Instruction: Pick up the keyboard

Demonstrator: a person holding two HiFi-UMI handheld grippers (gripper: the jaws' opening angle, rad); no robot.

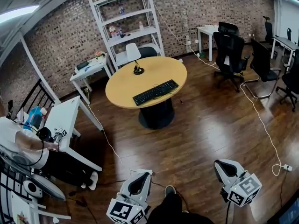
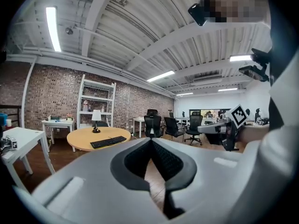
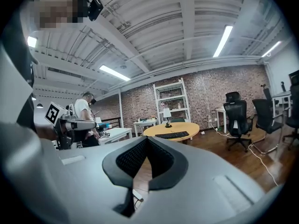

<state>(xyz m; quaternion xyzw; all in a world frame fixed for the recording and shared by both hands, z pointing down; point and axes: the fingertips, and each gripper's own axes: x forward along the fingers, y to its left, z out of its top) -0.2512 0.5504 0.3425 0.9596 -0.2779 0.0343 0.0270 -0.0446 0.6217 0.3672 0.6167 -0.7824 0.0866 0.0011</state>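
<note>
The black keyboard [image 1: 155, 92] lies flat on a round wooden table [image 1: 122, 85], toward the 5 o'clock side of the tabletop, with its long axis slanting up toward 2 o'clock in the head view. A small table lamp [image 1: 134, 56] stands on the same top, at about 11 o'clock from the keyboard and well apart from it. The table stands on a dark pedestal on the wooden floor [image 1: 201, 129], in front of a brick wall, with a white shelving unit [image 1: 128, 22] at its 12 o'clock.

Both grippers are low in the head view, well away from the table. The left gripper [image 1: 139, 175] is at roughly 6 o'clock in the frame and the right gripper [image 1: 223, 166] at roughly 5 o'clock. Both point toward the table. In the left gripper view the two dark-padded jaws meet at their tips with nothing between them, and the keyboard shows far off at about 10 o'clock from the tips. In the right gripper view the jaws are likewise closed tip to tip on nothing, and the keyboard sits in the distance at about 1 o'clock.

Black office chairs [image 1: 230, 50] stand at 3 o'clock from the table. A person [image 1: 18, 141] sits by a white desk [image 1: 65, 118] at its 8 o'clock.
</note>
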